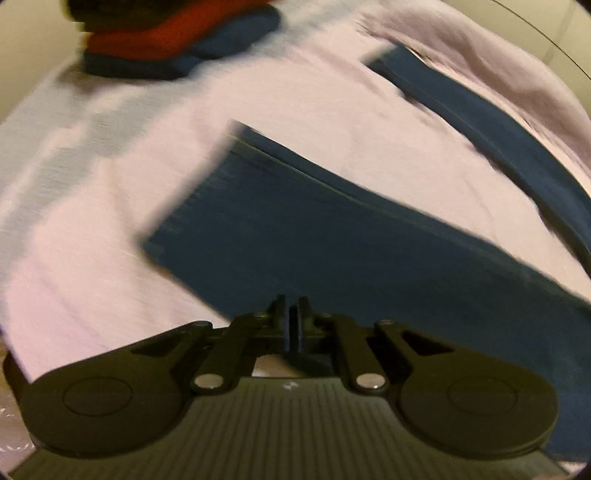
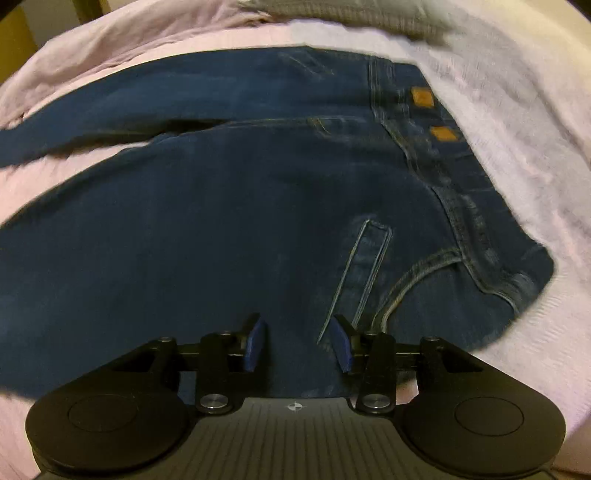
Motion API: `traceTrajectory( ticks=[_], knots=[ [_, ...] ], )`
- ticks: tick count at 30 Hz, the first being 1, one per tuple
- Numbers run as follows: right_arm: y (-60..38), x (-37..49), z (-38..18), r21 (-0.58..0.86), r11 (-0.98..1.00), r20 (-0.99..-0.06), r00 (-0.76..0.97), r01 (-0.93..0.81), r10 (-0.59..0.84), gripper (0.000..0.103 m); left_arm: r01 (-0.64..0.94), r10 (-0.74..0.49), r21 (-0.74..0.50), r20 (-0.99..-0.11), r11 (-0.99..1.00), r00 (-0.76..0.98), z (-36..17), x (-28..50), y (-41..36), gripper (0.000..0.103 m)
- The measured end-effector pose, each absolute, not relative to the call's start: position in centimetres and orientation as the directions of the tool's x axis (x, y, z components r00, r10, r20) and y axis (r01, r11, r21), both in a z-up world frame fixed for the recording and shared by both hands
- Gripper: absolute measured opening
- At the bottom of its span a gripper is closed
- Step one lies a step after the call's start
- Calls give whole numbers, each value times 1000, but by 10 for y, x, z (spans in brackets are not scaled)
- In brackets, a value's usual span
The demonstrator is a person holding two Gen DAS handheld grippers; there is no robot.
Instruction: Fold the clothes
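A pair of dark blue jeans (image 2: 229, 206) lies spread flat on a pale pink bedsheet (image 2: 517, 129). The right wrist view shows the waistband with two tan patches (image 2: 422, 98) at the right and both legs running left. My right gripper (image 2: 297, 341) is open just above the near hip, by the pocket seam. The left wrist view shows the near leg (image 1: 295, 229) with its hem at the left and the far leg (image 1: 480, 122) beyond it. My left gripper (image 1: 293, 325) is shut over the near leg's lower edge; whether it pinches denim I cannot tell.
A stack of folded red and dark blue clothes (image 1: 177, 40) sits at the far left of the bed (image 1: 92, 184). A grey knitted item (image 2: 343, 14) lies beyond the waistband. The sheet bunches up along the far edge (image 1: 480, 48).
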State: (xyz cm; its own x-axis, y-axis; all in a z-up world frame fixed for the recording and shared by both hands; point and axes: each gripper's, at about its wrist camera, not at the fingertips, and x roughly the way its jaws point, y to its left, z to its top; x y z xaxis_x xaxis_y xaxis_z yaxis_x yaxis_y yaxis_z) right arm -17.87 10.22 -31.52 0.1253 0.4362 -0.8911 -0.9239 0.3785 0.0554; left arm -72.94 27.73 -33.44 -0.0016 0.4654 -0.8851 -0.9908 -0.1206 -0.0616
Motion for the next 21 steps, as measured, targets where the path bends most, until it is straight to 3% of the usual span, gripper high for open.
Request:
traceTrajectory(
  ticks=[2, 5, 8, 11, 17, 21],
  knots=[
    [95, -199, -315, 48, 372, -900, 121, -927, 418, 43, -987, 476, -49, -879, -155, -31, -327, -753, 281, 7],
    [101, -222, -319, 68, 402, -906, 112, -913, 407, 43, -987, 383, -15, -922, -158, -47, -328, -762, 290, 9],
    [116, -239, -327, 49, 389, -965, 57, -920, 256, 43, -993, 332, -36, -943, -110, -2, -311, -744, 293, 9],
    [113, -251, -292, 86, 358, -945, 38, -930, 324, 43, -998, 318, -60, -947, -29, 48, -278, -712, 290, 12],
    [114, -239, -240, 81, 359, -966, 16, -930, 259, 44, -989, 329, -57, -939, 139, 100, -208, -639, 272, 22],
    [102, -220, -206, 115, 368, -957, -3, -923, 290, 46, -977, 385, -44, -915, 207, 123, -167, -601, 246, 28]
  ],
)
